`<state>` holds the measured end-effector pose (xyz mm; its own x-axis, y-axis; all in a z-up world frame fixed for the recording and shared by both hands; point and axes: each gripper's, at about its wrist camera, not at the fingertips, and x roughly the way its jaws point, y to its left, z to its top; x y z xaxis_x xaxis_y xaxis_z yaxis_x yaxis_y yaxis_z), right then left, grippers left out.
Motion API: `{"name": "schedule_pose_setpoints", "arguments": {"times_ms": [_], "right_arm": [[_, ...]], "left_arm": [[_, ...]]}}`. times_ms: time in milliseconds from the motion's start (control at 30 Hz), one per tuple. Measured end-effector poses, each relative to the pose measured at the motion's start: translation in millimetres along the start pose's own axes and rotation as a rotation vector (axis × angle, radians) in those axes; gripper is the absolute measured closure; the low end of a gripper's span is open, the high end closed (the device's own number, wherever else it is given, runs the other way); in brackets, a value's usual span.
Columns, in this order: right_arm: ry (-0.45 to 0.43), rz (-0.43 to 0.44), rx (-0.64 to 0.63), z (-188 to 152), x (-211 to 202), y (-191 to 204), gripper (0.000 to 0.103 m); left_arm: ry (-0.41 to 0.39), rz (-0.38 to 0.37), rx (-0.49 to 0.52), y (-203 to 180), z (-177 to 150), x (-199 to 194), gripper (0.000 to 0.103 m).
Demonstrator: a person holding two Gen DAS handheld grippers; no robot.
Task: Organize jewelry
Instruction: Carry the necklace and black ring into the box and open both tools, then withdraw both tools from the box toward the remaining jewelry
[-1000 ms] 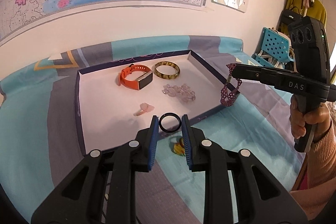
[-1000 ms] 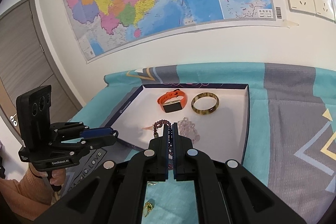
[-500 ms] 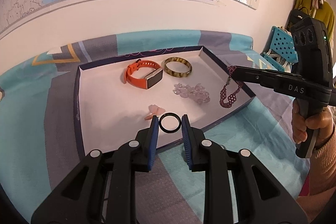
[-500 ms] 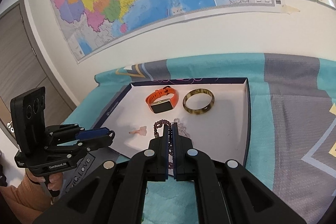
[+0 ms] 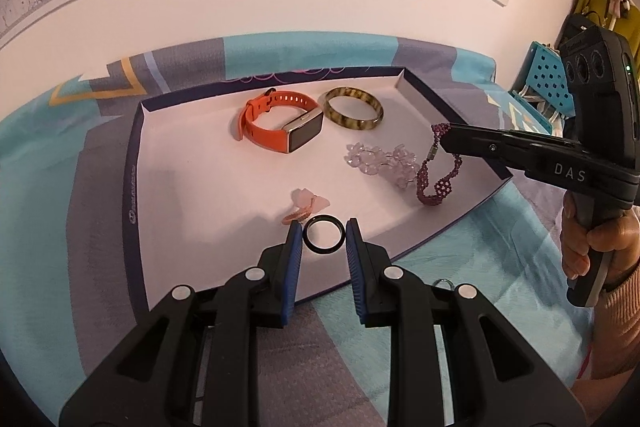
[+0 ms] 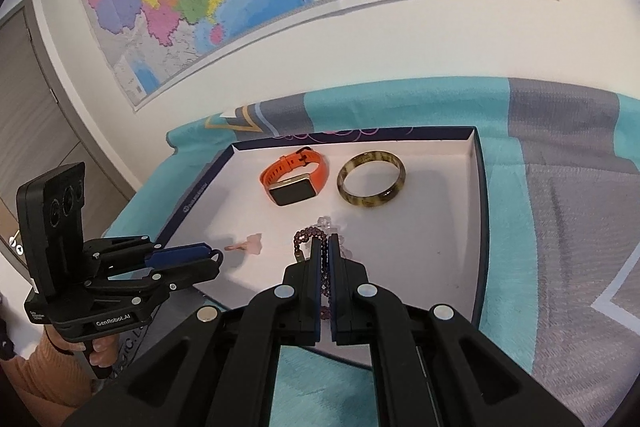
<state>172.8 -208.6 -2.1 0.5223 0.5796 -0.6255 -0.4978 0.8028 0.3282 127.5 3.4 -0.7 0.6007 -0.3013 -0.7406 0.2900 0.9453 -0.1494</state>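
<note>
A shallow white tray [image 5: 192, 163] with a dark blue rim lies on the patterned cloth. My left gripper [image 5: 323, 235] is shut on a black ring [image 5: 323, 223] and holds it over the tray's near edge. My right gripper [image 6: 329, 247] is shut on a purple beaded bracelet [image 5: 436, 183], which hangs over the tray's right part; it also shows in the right wrist view [image 6: 308, 237]. In the tray lie an orange watch [image 5: 276, 125], a brown bangle [image 5: 352, 109], a clear bead bracelet [image 5: 380, 161] and a pink hair clip [image 5: 306, 207].
A small silver ring [image 5: 443, 283] lies on the cloth in front of the tray, partly behind my left gripper. A wall with a map stands behind the table. A blue perforated basket [image 5: 548, 83] sits off the table's right end.
Both grippers have moved forward over the tray. The black ring is now above the tray's near edge, and the purple bracelet hangs further in, next to the clear beads.
</note>
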Motion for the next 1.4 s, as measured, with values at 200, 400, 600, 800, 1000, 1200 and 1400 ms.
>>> {"name": "schedule_pose_setpoints", "arguments": {"times_ms": [200,400,600,800,1000,1200,1400], "right_arm": [[0.001,-0.018,0.024,0,3,-4,0.094],[-0.007,-0.017,0.023,-5,-4,-3,0.089],[-0.009,-0.003,-0.015,-15,-18,8,0.084],[0.003,0.025,-0.053,-30,-30,21,0.08],[0.057,0.055,-0.111,-52,-24,40,0.079],[0.113,0.093,-0.151,-64,-8,60,0.079],[0.133,0.086,-0.186,-70,2,73,0.079]], "left_arm": [[0.022,0.005,-0.012,3,-1,10,0.08],[0.003,0.004,-0.017,4,-2,4,0.071],[-0.056,0.026,-0.008,0,-5,-16,0.065],[-0.096,0.02,-0.004,-6,-16,-38,0.062],[-0.093,0.013,-0.01,-8,-36,-47,0.061],[-0.071,0.009,-0.012,-11,-50,-46,0.061],[-0.055,-0.002,-0.014,-15,-57,-42,0.061]]}}
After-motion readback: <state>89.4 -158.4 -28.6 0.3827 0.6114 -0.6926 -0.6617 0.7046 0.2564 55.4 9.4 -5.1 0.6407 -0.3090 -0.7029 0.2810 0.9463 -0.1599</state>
